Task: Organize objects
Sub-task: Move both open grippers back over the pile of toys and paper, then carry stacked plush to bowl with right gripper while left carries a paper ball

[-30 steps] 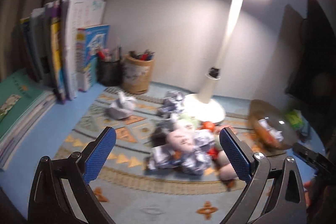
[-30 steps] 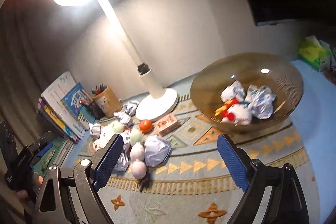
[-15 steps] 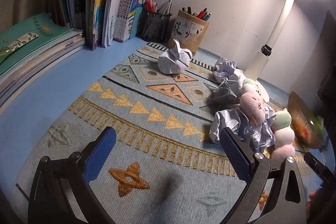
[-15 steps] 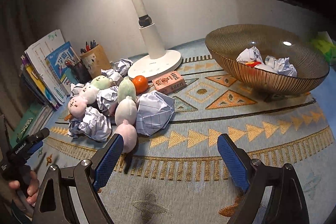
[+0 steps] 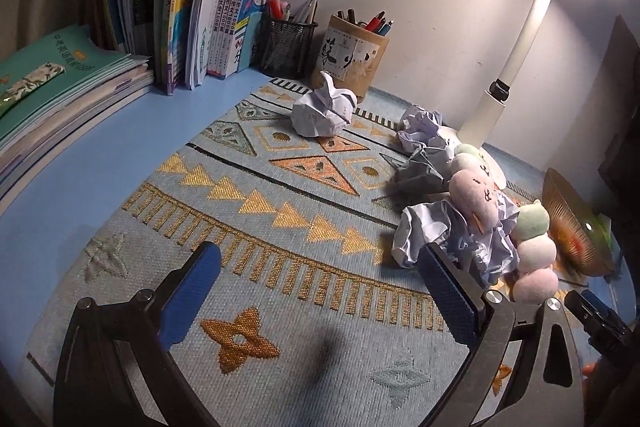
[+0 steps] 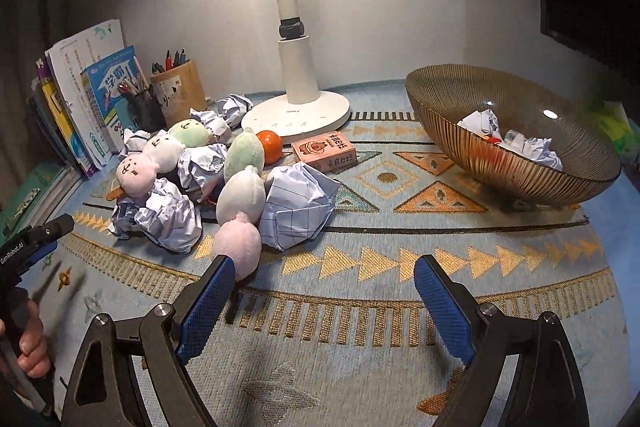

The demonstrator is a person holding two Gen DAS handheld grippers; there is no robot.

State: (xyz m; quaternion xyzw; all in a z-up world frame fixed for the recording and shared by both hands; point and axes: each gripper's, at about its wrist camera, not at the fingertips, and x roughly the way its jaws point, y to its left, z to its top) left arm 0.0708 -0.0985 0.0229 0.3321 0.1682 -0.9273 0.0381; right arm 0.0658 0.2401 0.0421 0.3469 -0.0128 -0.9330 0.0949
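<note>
Both tongs, left [image 5: 316, 291] and right [image 6: 324, 291], spread and empty; some paper balls already in bowl [image 6: 448, 95] right of them, toys [image 6: 240, 195] and paper [image 6: 298, 211] ahead still unsorted.

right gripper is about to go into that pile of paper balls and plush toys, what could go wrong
1. The right gripper is open close to the pink end of the plush skewer; closing here might catch it instead of the paper ball it touches.
2. The orange ball behind the pile could roll if things are nudged.
3. The glass bowl tilts on its base and may rock on a drop.
</note>
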